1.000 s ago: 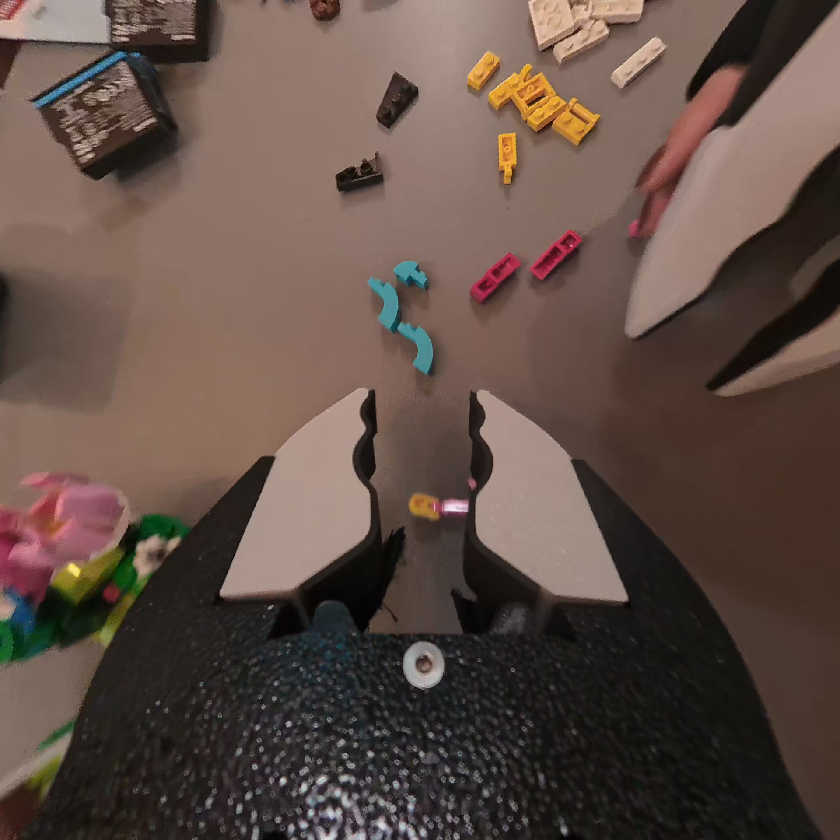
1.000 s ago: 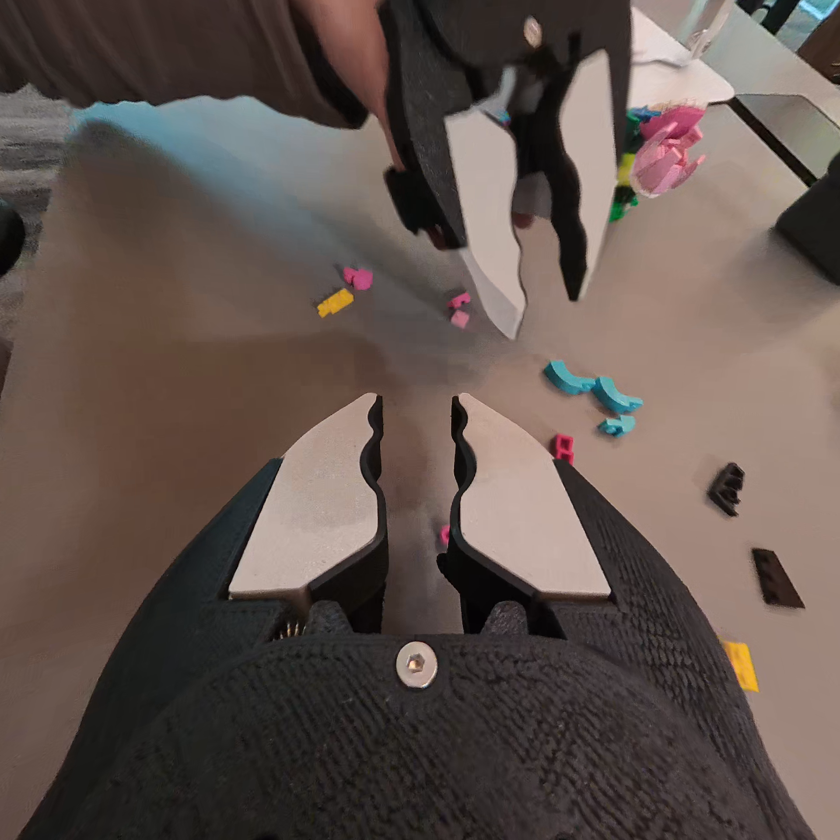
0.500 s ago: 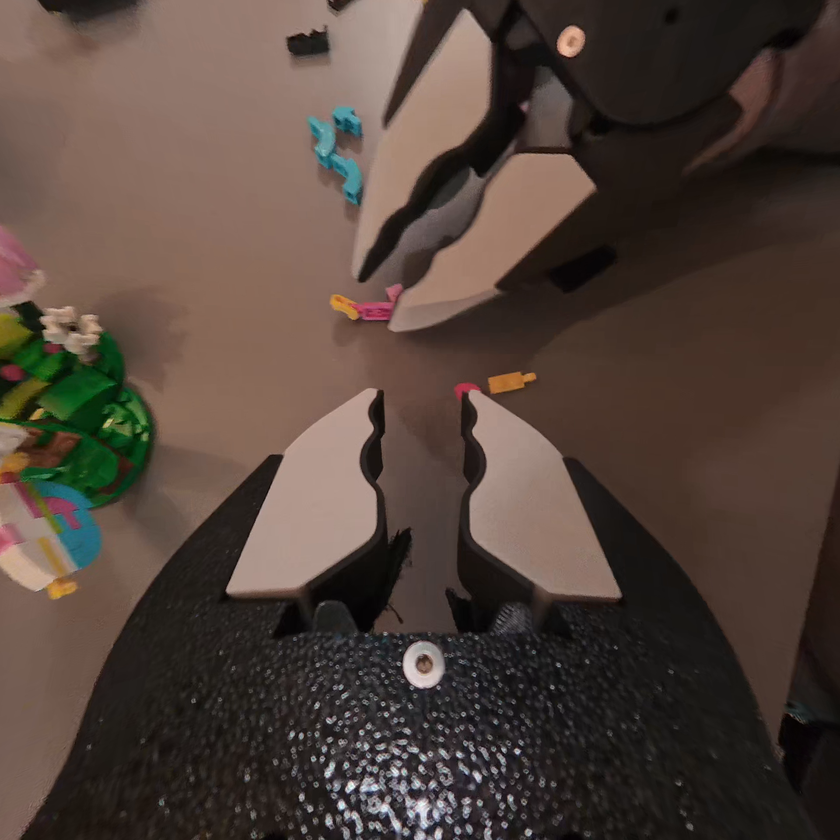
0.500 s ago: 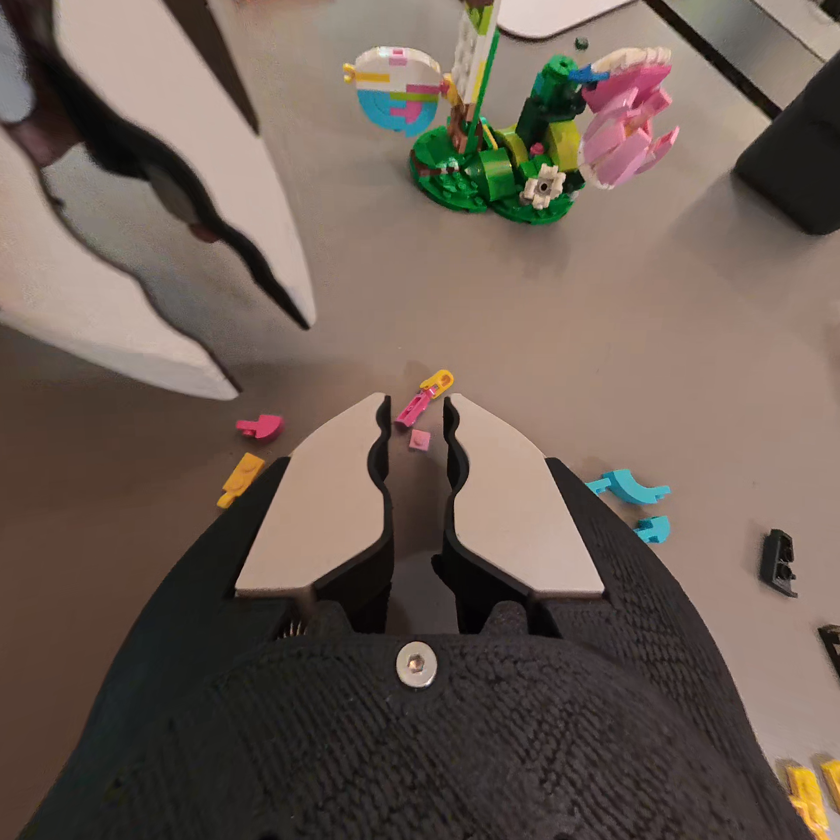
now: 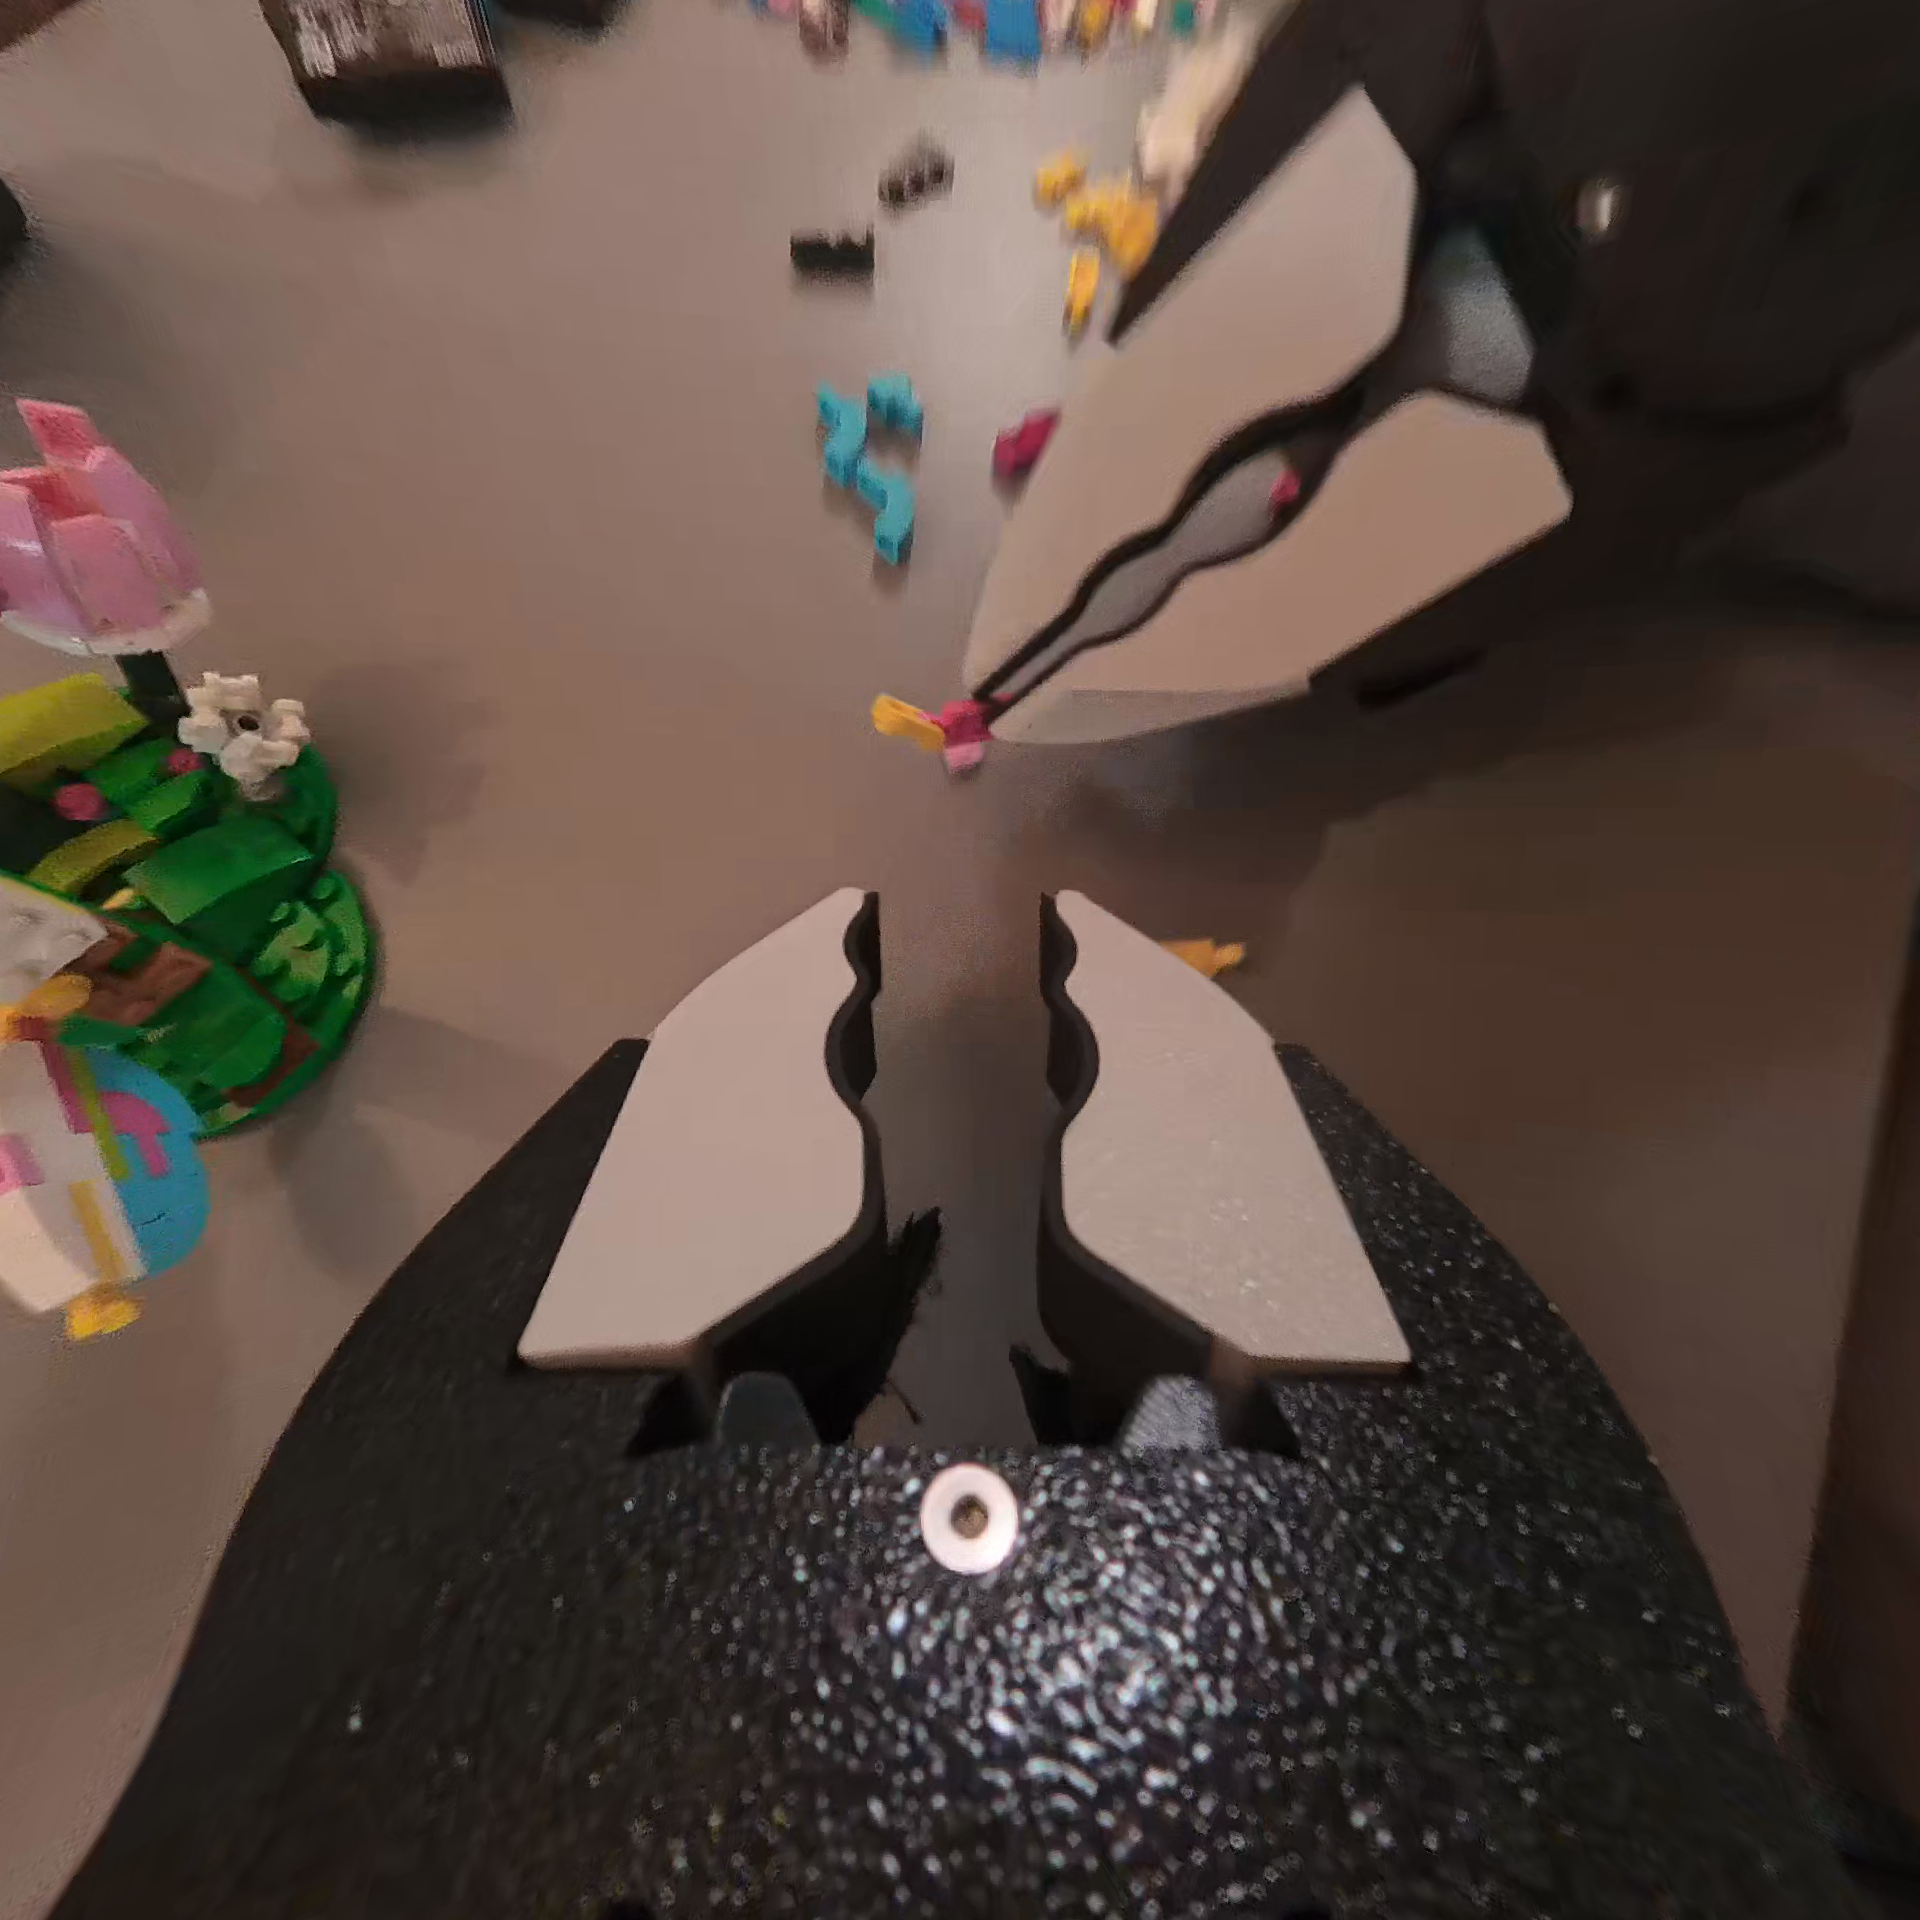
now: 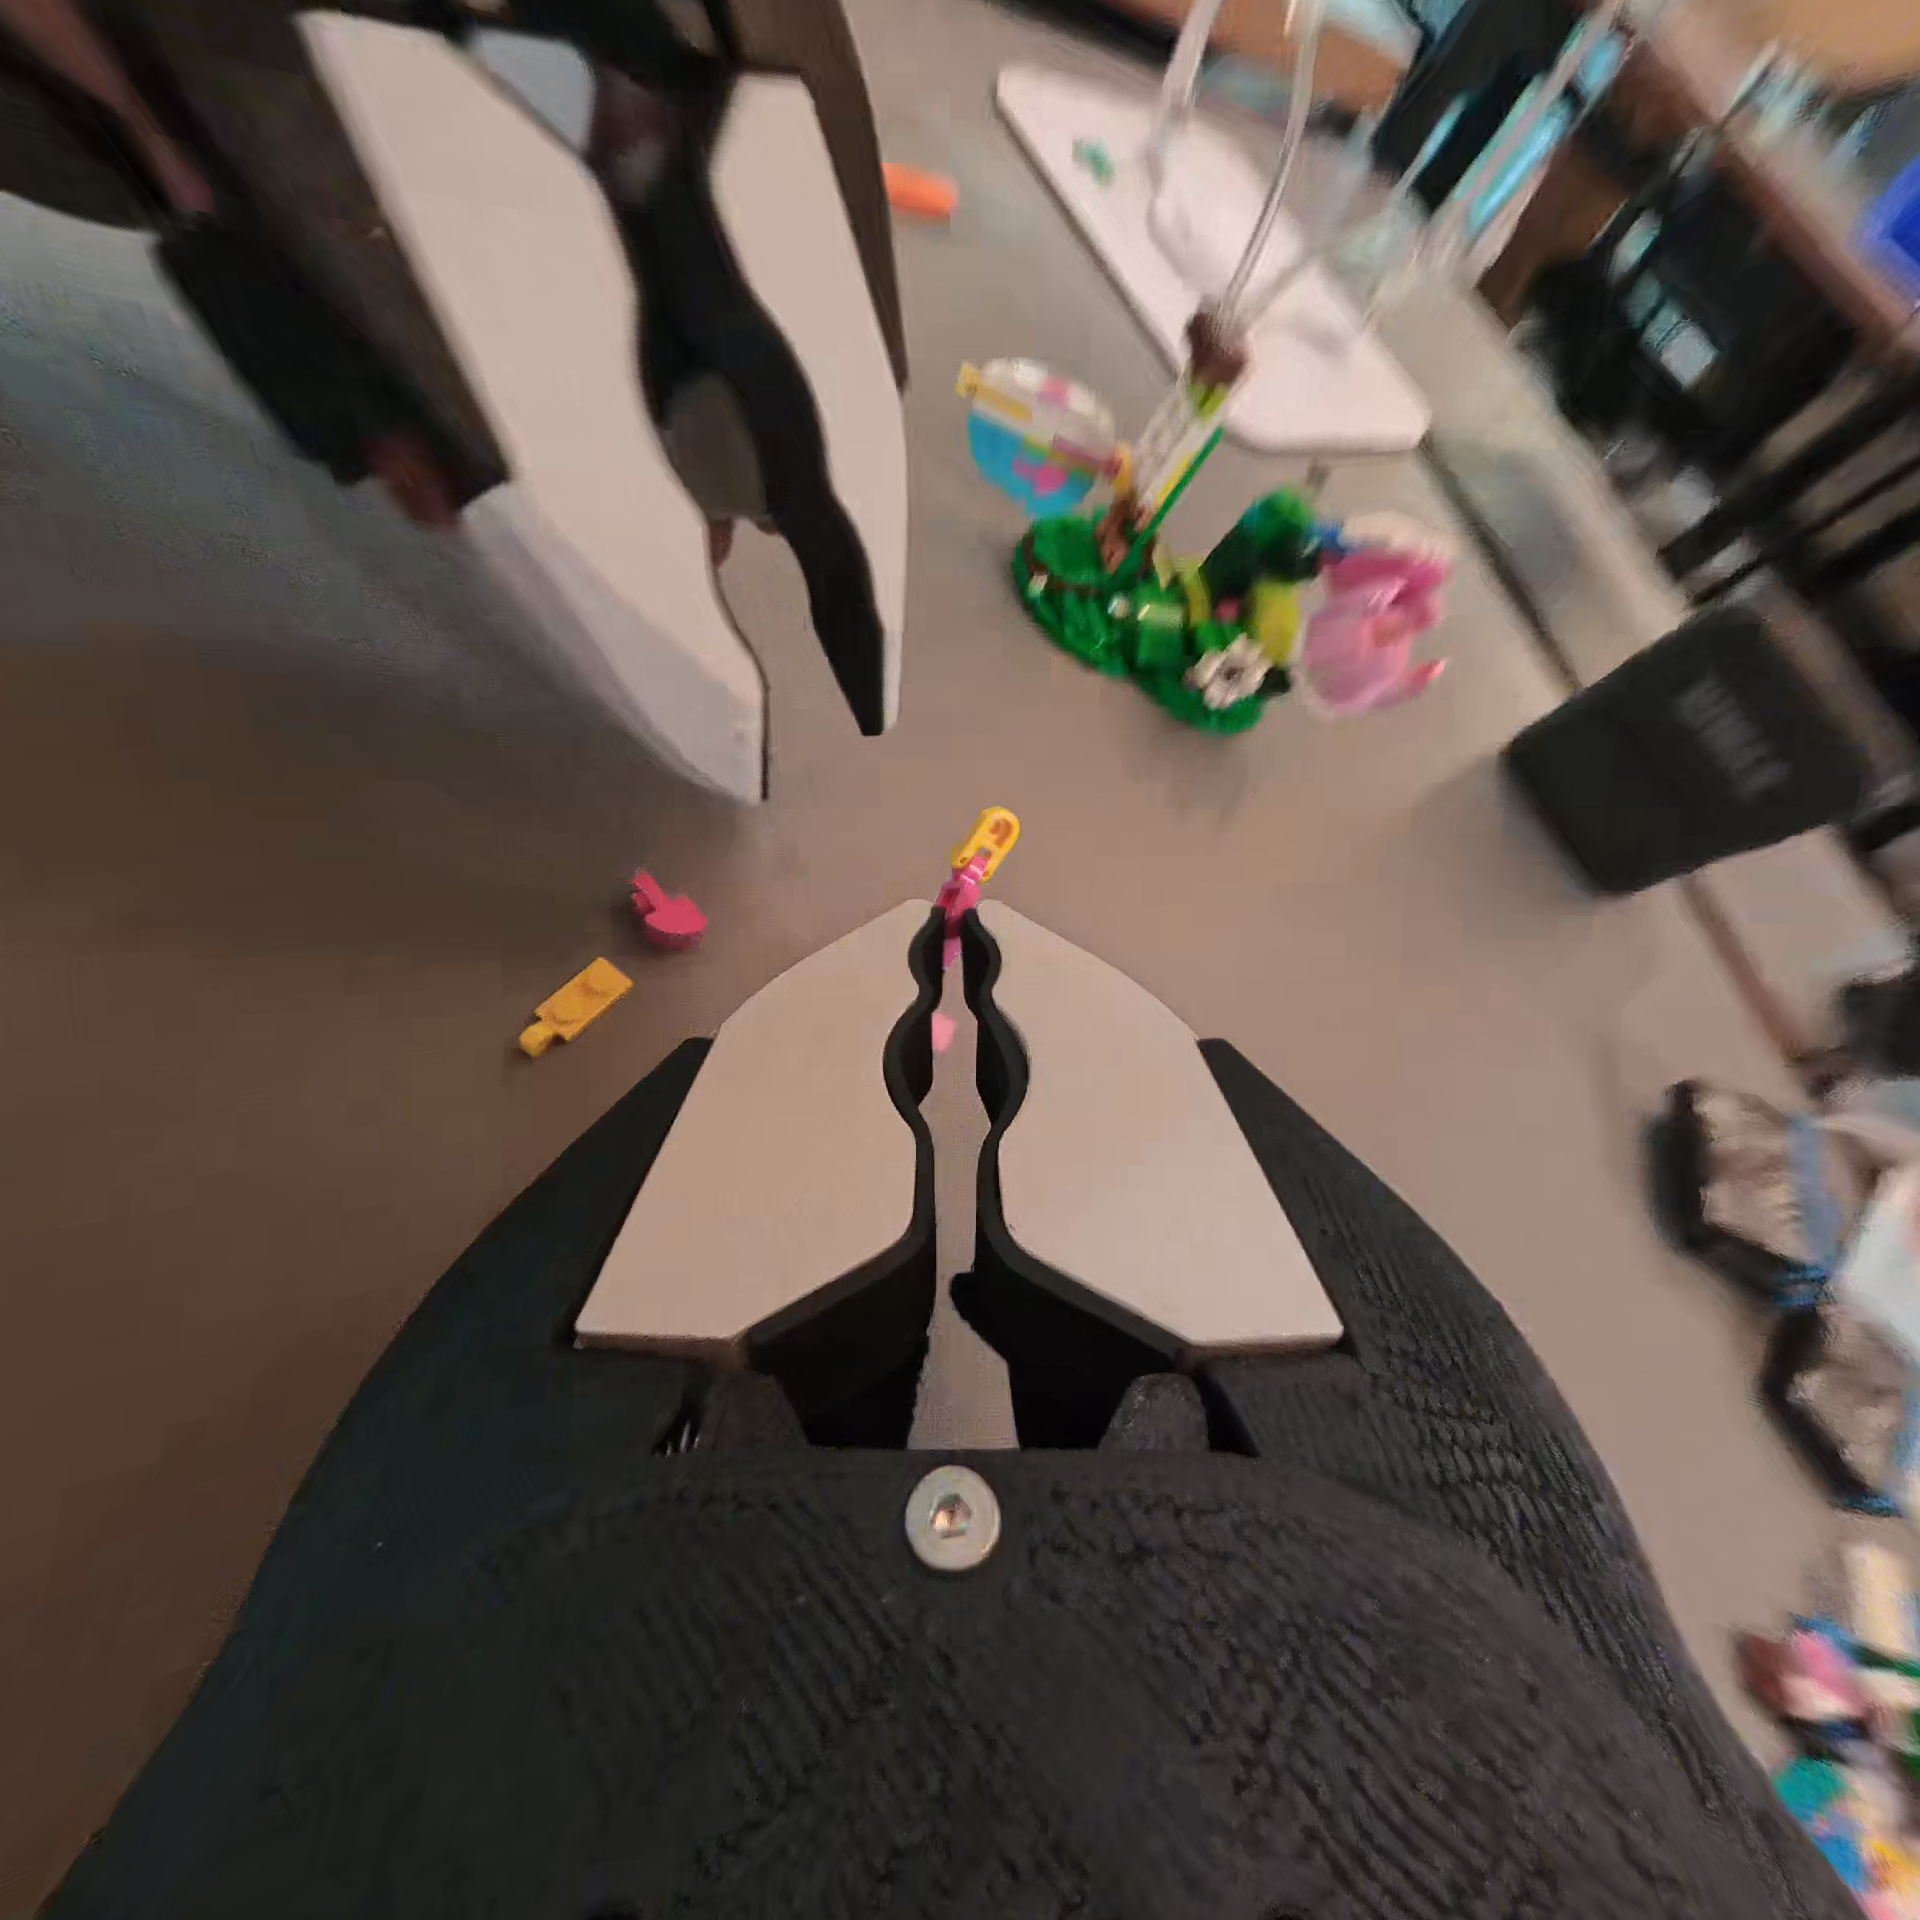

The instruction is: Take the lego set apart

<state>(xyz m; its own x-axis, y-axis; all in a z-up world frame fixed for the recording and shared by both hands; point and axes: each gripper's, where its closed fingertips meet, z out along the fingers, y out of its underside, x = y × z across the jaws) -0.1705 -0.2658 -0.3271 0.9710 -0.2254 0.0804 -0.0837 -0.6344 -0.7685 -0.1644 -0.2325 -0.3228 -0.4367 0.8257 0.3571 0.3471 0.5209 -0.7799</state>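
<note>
Because the right gripper (image 6: 954,914) pinches only the very tip of the small pink-and-yellow piece (image 6: 977,852), the chief risk is that the piece twists or slips free before the two bricks are parted; the hold sits on the pink half alone, with the yellow half jutting out past the fingertips, so any sideways pull could flick it across the worktop (image 6: 312,883). The left gripper (image 5: 958,914) hovers with its jaws apart and empty, near that piece but not touching it; should it close off-centre on the yellow end, both halves might pop loose together. Blur in both views suggests fast motion, which would make a clean second pinch harder. From the left side of the worktop, the part-built lego set (image 5: 166,862), a green base with a pink flower and a round white-and-blue panel, stands upright and well apart from the grippers. Toward the middle lie teal curved pieces (image 5: 868,468), and farther back black ones (image 5: 831,249) and yellow ones (image 5: 1101,223). In the right wrist view a pink piece (image 6: 665,914) and a yellow plate (image 6: 577,1006) lie just left of the gripper. The worktop is plain matt grey-brown; a dark box (image 6: 1704,748) sits at its right side, and the room beyond is too blurred to read.
</note>
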